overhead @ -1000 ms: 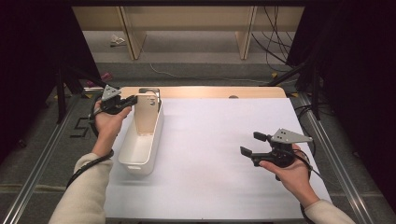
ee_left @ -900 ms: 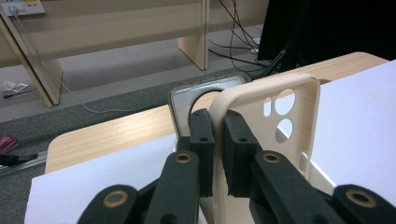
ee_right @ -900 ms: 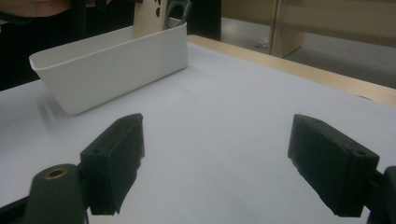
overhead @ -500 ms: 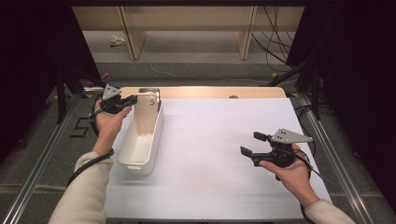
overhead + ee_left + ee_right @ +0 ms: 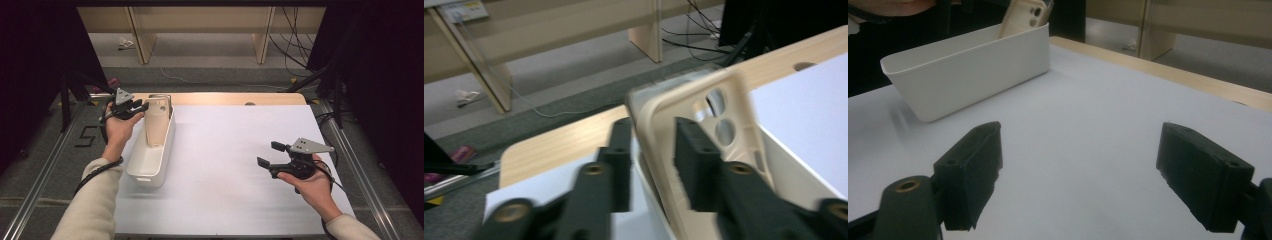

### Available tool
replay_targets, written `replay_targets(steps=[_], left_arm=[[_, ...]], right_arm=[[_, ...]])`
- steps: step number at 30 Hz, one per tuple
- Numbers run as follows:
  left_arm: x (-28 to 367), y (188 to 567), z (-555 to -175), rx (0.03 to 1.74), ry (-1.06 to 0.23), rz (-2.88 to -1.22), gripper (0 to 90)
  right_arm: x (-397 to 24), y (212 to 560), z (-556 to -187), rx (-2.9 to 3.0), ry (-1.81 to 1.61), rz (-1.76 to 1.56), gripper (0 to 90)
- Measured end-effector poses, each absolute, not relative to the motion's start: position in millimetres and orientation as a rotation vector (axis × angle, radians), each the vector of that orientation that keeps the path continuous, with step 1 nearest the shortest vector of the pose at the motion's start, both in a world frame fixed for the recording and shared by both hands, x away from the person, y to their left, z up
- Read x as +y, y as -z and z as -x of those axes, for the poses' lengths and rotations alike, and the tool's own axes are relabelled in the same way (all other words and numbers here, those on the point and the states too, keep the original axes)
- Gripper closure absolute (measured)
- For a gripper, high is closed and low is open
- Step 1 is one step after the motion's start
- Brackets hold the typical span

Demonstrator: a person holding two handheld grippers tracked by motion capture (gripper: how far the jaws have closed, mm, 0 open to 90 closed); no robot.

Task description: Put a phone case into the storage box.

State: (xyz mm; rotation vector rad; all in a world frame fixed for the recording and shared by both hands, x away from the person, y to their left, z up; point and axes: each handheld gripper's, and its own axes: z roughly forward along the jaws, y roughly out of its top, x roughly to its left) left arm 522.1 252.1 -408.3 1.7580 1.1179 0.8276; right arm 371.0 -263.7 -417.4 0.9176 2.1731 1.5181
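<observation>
A beige phone case point(image 5: 156, 122) stands on end inside a long white bin point(image 5: 150, 170) at the table's left, leaning toward its far end. My left gripper point(image 5: 142, 106) is at the case's top edge. In the left gripper view the case's rim point(image 5: 674, 100) runs between the two black pads, whose jaws have just been opening; a gap shows beside the left pad point(image 5: 620, 160). My right gripper point(image 5: 267, 155) hovers low over the white mat at the right, jaws wide apart with nothing between them point(image 5: 1078, 170). Farther off in that view are the bin point(image 5: 973, 65) and case point(image 5: 1025, 15).
A white mat point(image 5: 240, 150) covers the table; a strip of bare wood point(image 5: 225, 98) with a small hole shows along the far edge. Metal rails run along both sides. Beyond are grey floor, wooden shelf legs point(image 5: 264, 40) and cables.
The left gripper's jaws stand a little wider at the top of the case, which still leans in the bin. Both hands are about where they were.
</observation>
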Motion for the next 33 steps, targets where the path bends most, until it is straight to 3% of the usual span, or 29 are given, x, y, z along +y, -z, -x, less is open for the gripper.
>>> replay_targets(steps=[8, 14, 22, 33], left_arm=[[243, 395, -509, 1.135, -0.790, -1.760, 31.8], [238, 378, -466, 1.102, -0.685, -1.747, 15.4], [229, 380, -407, 1.018, -0.592, -1.759, 6.3], [215, 392, -373, 0.971, -0.582, -1.755, 3.5]], right_arm=[[-265, 418, -372, 2.177, -1.516, -0.921, 19.4], [-265, 418, -372, 2.185, -1.513, -0.925, 19.2], [-264, 418, -372, 2.184, -1.513, -0.925, 18.9], [-265, 418, -372, 2.188, -1.514, -0.919, 18.9]])
